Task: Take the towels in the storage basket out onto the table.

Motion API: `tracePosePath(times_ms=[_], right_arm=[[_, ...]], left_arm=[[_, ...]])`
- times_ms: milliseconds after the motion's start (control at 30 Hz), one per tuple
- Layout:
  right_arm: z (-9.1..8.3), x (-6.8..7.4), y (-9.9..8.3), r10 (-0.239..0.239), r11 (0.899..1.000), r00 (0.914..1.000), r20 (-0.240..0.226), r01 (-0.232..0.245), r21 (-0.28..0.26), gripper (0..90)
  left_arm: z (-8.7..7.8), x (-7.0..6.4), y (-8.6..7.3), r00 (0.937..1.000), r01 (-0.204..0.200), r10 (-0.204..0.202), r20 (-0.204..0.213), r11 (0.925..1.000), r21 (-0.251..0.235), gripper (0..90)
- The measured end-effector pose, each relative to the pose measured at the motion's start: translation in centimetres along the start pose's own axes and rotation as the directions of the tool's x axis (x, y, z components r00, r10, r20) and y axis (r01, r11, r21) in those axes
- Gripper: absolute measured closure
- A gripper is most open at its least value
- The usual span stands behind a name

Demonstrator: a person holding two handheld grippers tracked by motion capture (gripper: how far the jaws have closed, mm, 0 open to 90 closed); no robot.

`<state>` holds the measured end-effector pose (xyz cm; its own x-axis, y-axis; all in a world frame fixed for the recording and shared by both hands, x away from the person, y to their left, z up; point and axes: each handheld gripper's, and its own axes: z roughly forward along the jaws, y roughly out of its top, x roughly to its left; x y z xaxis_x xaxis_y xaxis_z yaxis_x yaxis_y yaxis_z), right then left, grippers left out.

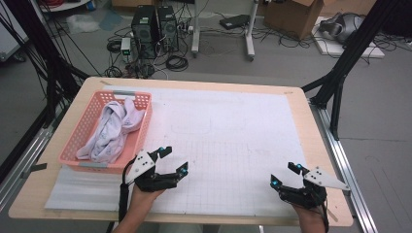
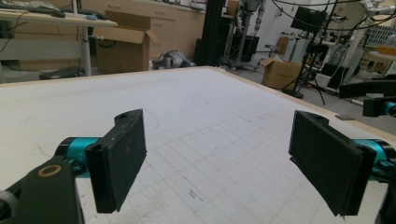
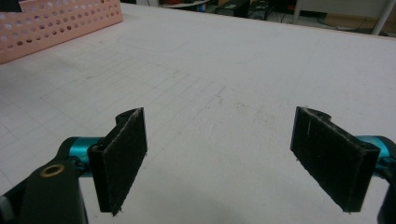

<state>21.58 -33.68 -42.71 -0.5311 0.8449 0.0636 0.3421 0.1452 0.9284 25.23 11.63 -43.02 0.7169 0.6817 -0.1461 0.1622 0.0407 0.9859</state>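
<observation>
A pink perforated basket [image 1: 82,127] sits at the table's left side with crumpled white cloth [image 1: 112,130] inside it. My left gripper [image 1: 175,160] hovers just right of the basket's near corner, open with nothing between its jaws; its black pads [image 2: 119,163] stand wide apart over the gridded mat. My right gripper [image 1: 284,174] rests near the front right of the table, also open and empty, its pads [image 3: 122,156] far apart. A corner of the basket [image 3: 56,23] appears at the upper left of the right gripper view.
A white gridded mat [image 1: 233,141] covers most of the wooden table [image 1: 29,187]. Beyond the far edge are computer towers [image 1: 154,26], cables, cardboard boxes [image 1: 291,17] and black frame legs. My right gripper's tips [image 2: 378,100] show at the right edge of the left gripper view.
</observation>
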Motion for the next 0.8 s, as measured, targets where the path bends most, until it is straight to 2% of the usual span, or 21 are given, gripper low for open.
tracePosePath(times_ms=[233,433,533,700,800], right_arm=[[-0.1,0.2,0.0,-0.006,1.0,1.0,0.001,0.006,0.001,17.5],[0.1,0.0,-0.1,0.013,1.0,0.9999,-0.007,-0.013,0.005,17.8],[0.1,0.0,-0.1,0.03,1.0,0.9995,-0.005,-0.03,0.007,17.8],[-0.1,0.1,-0.1,0.026,1.0,0.9997,-0.003,-0.026,0.006,17.8],[-0.1,0.2,-0.1,0.02,1.0,0.9998,-0.003,-0.02,0.014,17.9]], left_arm=[[0.0,-0.1,0.0,1.0,0.002,-0.002,0.004,1.0,0.004,19.5],[0.0,-0.2,0.1,1.0,0.006,-0.006,0.007,0.9999,0.011,19.5],[-0.3,-0.1,0.2,1.0,-0.003,0.003,0.002,0.9999,0.012,19.5],[-0.5,0.2,0.8,0.9998,-0.02,0.02,0.004,0.9997,0.012,19.5],[-0.7,0.1,1.2,0.9998,0.002,-0.002,0.019,1.0,0.004,19.8]])
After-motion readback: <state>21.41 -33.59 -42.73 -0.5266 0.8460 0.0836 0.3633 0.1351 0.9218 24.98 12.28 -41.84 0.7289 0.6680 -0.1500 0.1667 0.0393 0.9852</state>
